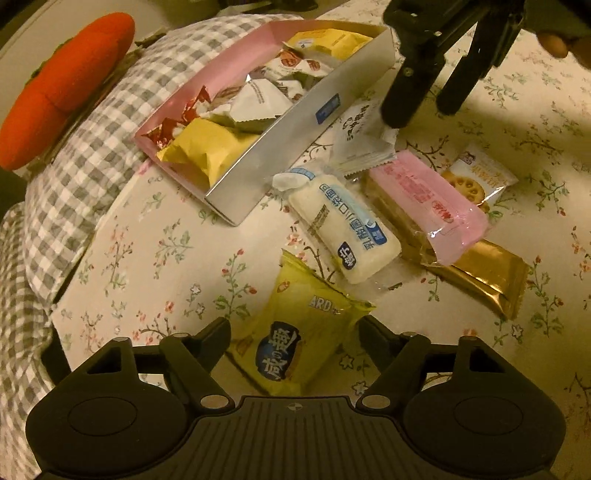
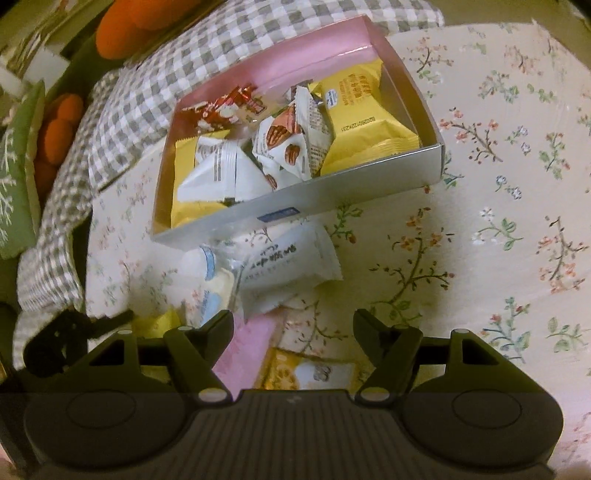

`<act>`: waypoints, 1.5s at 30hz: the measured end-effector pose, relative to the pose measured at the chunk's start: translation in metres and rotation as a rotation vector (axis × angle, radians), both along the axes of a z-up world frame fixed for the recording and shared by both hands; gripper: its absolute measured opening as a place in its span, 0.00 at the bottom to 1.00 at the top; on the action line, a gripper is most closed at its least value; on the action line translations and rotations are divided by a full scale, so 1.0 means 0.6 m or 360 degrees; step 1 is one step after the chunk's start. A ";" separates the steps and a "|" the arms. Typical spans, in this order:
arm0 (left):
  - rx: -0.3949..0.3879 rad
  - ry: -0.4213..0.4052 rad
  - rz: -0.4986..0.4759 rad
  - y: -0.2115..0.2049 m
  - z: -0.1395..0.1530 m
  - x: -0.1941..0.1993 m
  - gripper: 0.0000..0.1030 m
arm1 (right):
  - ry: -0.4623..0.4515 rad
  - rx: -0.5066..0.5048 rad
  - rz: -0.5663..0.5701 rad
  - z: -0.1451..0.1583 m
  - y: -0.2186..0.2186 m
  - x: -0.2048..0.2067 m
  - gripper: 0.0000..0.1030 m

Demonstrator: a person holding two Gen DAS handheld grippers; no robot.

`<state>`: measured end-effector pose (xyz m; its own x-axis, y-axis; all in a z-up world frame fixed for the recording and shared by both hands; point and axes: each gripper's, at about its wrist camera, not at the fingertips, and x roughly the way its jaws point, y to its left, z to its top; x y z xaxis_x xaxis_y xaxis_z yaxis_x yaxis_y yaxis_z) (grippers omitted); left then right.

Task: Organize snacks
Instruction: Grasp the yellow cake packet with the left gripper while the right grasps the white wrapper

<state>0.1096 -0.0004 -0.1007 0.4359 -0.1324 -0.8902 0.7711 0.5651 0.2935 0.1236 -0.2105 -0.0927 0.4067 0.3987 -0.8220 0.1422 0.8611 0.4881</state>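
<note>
A pink-lined silver box (image 1: 295, 122) (image 2: 332, 192) holds several wrapped snacks. Loose snacks lie on the floral cloth beside it: a white packet (image 1: 360, 138) (image 2: 291, 266), a white-and-blue bun pack (image 1: 347, 229), a pink pack (image 1: 424, 199), a gold bar (image 1: 487, 280), a biscuit packet (image 1: 476, 177) and a yellow-green packet (image 1: 299, 339). My left gripper (image 1: 293, 328) is open, its jaws on either side of the yellow-green packet. My right gripper (image 2: 293, 321) is open and empty, just above the white packet; in the left wrist view it (image 1: 421, 110) hovers over that packet's end.
A grey checked cushion (image 1: 92, 155) (image 2: 122, 122) lies behind the box, with an orange plush toy (image 1: 66, 85) (image 2: 140, 18) beyond it. A green cushion (image 2: 18, 177) sits at the far left. The floral cloth (image 2: 498, 184) stretches to the right.
</note>
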 end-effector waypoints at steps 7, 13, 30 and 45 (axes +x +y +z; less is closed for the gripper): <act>-0.0065 0.0048 0.0082 -0.002 0.003 0.010 0.51 | 0.0036 0.0158 -0.0104 -0.023 0.001 0.014 0.66; -0.0099 0.0063 0.0149 -0.002 0.004 0.017 0.45 | 0.0010 0.0244 -0.0240 -0.033 -0.004 0.019 0.54; -0.0162 0.0084 0.0354 0.006 0.014 0.035 0.35 | -0.0107 0.0224 -0.0328 -0.013 -0.017 0.017 0.19; -0.0215 0.0096 0.0483 0.013 0.022 0.037 0.31 | -0.0106 0.0204 -0.0307 0.004 -0.027 0.008 0.12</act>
<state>0.1316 0.0073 -0.0874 0.4207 -0.1233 -0.8988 0.5752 0.8024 0.1592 0.1285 -0.2267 -0.0904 0.5369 0.4079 -0.7385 0.2618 0.7516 0.6054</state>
